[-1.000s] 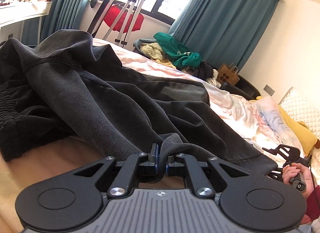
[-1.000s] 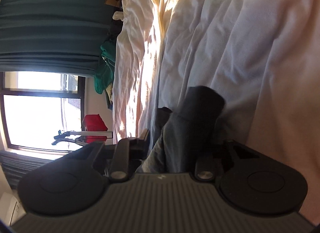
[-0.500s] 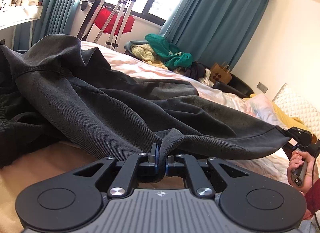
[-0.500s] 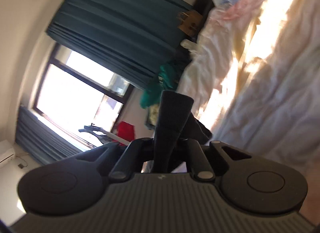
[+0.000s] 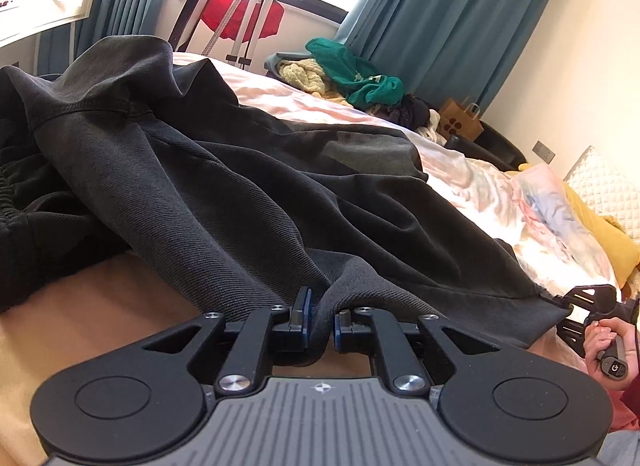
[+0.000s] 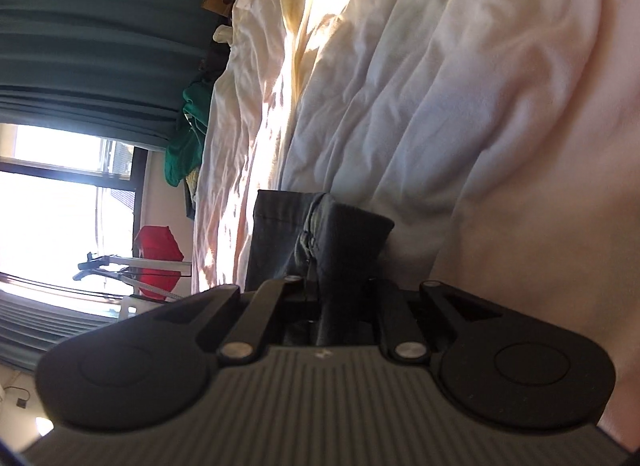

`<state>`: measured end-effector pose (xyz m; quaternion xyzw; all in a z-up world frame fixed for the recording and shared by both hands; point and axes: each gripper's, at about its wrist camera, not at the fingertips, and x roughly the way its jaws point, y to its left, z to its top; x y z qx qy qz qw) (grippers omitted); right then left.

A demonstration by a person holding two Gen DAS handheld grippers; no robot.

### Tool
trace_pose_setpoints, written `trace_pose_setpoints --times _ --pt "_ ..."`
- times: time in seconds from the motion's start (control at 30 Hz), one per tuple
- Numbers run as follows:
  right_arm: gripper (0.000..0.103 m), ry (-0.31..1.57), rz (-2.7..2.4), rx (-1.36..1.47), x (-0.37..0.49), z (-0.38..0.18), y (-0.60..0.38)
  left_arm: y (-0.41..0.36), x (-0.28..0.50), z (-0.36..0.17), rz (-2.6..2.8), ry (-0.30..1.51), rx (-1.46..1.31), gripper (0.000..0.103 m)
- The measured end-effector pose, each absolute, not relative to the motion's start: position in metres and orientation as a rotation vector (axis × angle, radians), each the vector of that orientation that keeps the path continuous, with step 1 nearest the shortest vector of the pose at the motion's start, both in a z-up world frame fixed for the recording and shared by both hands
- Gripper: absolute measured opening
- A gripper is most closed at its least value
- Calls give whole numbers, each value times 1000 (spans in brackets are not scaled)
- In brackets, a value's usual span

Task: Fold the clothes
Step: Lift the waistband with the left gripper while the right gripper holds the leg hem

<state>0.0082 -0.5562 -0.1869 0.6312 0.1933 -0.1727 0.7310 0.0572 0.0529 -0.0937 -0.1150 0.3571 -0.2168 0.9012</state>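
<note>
A dark grey garment lies spread and rumpled over the bed. My left gripper is shut on a pinched fold of its near hem. My right gripper shows at the right edge of the left wrist view, shut on the garment's far hem corner, held by a hand. In the right wrist view my right gripper is rolled sideways and grips a dark grey hemmed corner just above the pale sheet.
A heap of green and yellow clothes sits at the bed's far end. A paper bag, teal curtains, a red bag with a metal stand and a white shelf surround it. Pillows lie at right.
My right gripper had swung up, lifting the hem corner off the bed; it has come back down and the cloth lies low over the sheet again. My left gripper keeps its grip.
</note>
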Motion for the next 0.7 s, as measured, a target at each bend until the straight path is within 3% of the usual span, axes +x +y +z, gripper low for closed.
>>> trace_pose_setpoints --times 0.07,0.17,0.27,0.3,0.37,0.5,0.7 --pt "9 426 -382 1352 10 -181 -555 54 55 -90 -449 750 -238 23" --pt "9 427 -382 1295 13 -172 -552 63 47 -82 -429 771 -258 49" --pt "9 428 -385 1264 12 -168 -549 88 42 -78 -357 778 -355 59" --pt "9 429 -386 1260 12 -167 -548 98 41 -78 -324 777 -401 69" --pt "9 434 -390 1259 11 -167 -547 119 39 -76 -259 774 -491 78" --pt "9 433 -399 1273 12 -168 -547 161 36 -74 -125 763 -669 87" --pt "9 438 -410 1231 17 -163 -543 209 58 -122 35 849 -1090 79"
